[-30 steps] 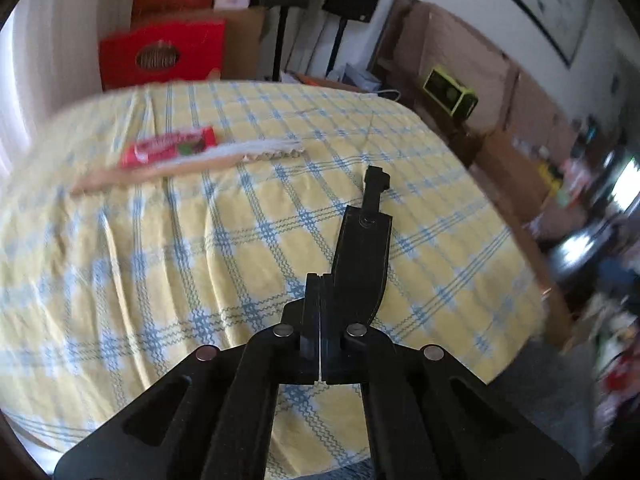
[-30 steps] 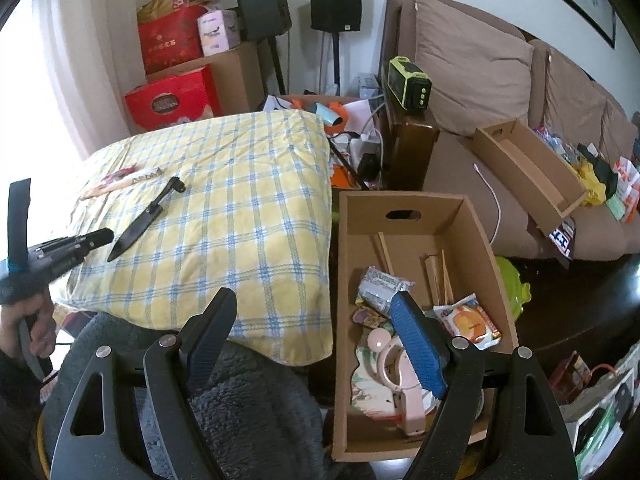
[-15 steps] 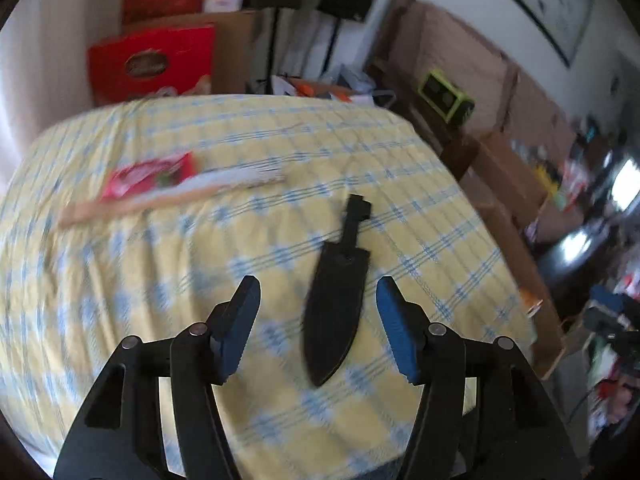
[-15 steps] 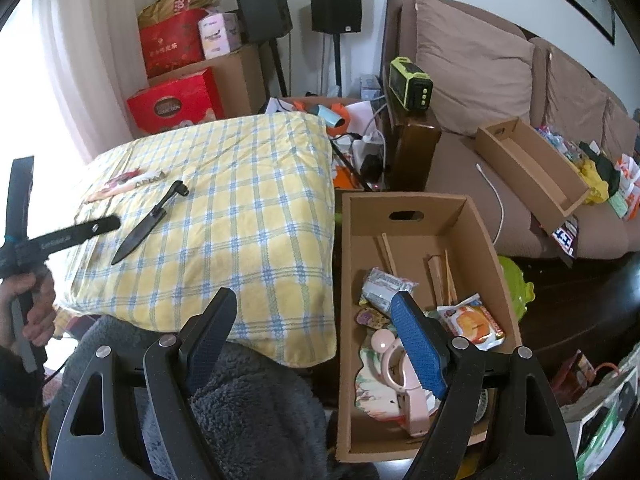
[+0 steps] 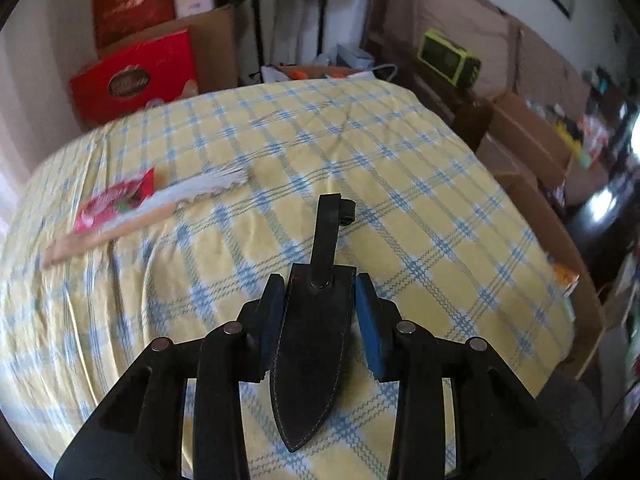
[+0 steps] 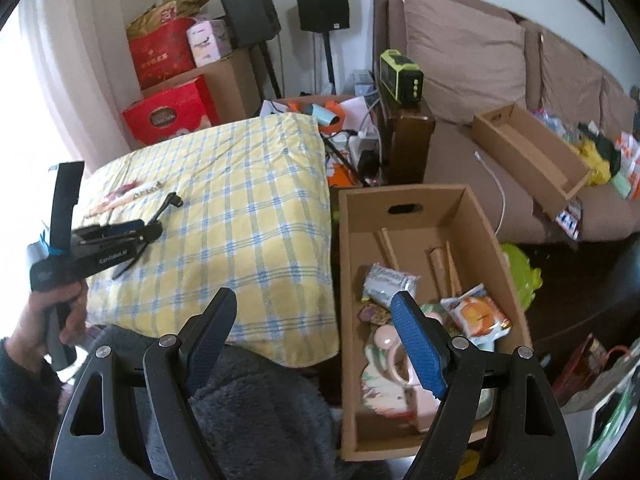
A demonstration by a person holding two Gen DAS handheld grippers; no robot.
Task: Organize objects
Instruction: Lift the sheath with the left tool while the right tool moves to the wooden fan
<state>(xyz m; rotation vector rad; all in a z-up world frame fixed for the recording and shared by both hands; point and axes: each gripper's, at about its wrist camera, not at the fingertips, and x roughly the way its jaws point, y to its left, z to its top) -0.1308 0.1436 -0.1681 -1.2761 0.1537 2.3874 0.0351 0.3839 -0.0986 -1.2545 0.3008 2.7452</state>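
On the yellow checked surface (image 5: 400, 184), the black sheath (image 5: 312, 344) lies flat with its point toward the camera and its strap end away. The left tool (image 5: 320, 312) straddles the wide upper part of the sheath; its jaws have just been closing, the left finger meets the sheath's edge, and a narrow gap seems to remain at the blue pad (image 5: 370, 332), so the grip is not yet made. To do this step well, the closing should finish squarely across the widest part, below the strap, so the leather does not twist or slide out. The lift should then be straight up, clear of the cloth, which may wrinkle and drag. The right tool (image 6: 312, 344) hangs released over the person's lap, beside the cardboard box (image 6: 496, 240), the likely destination. A red packet (image 5: 116, 204) and a wooden stick (image 5: 120, 232) remain further back.
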